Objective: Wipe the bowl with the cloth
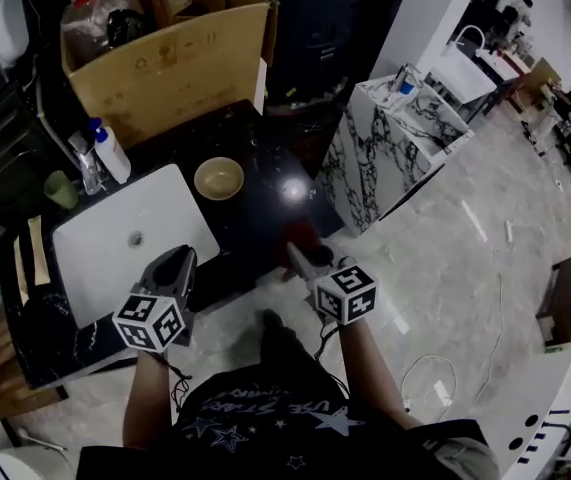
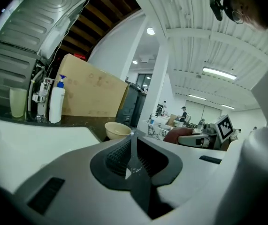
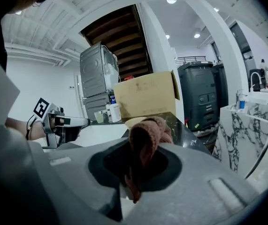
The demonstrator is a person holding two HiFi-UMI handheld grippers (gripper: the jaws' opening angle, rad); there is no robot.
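A cream bowl (image 1: 219,178) stands upright on the black counter (image 1: 255,218), just right of the white sink basin (image 1: 130,238); it also shows small ahead in the left gripper view (image 2: 117,130). My left gripper (image 1: 177,261) hovers over the sink's near edge, shut with nothing between its jaws (image 2: 132,146). My right gripper (image 1: 298,253) is at the counter's front right, shut on a reddish-brown cloth (image 3: 146,139) that bunches up out of the jaws. The cloth (image 1: 298,236) is a dark red lump in the head view. Both grippers are short of the bowl.
A white pump bottle (image 1: 112,154), a faucet (image 1: 87,168) and a green cup (image 1: 60,189) stand behind the sink. A large cardboard box (image 1: 170,53) sits at the counter's back. A marble-patterned island (image 1: 395,138) stands to the right across the floor.
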